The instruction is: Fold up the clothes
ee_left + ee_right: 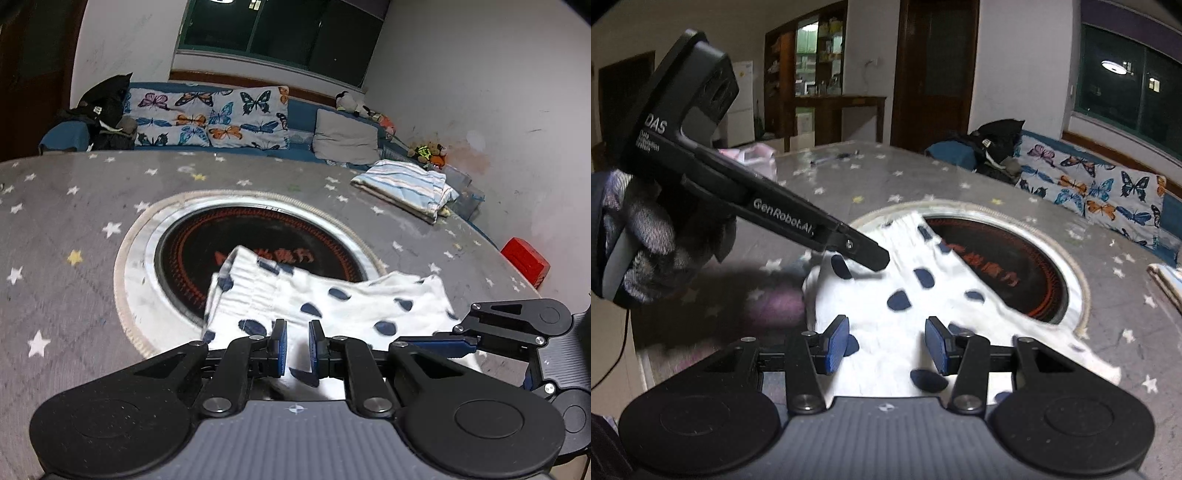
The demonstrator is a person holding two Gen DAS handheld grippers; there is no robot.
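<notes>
gripping spotted garment (pixel 332 306) with both grippers

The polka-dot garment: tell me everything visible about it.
The polka-dot garment is white, soft-looking cloth with dark blue dots and a gathered, ribbed band at its far end. It lies rumpled on the star-patterned table cover, partly overlapping the round black inset. Its near edge sits between the pads of the left hand-held gripper.

Butterfly-print cushions (pixel 210 118) behind the star-patterned table (pixel 74 206).
</notes>
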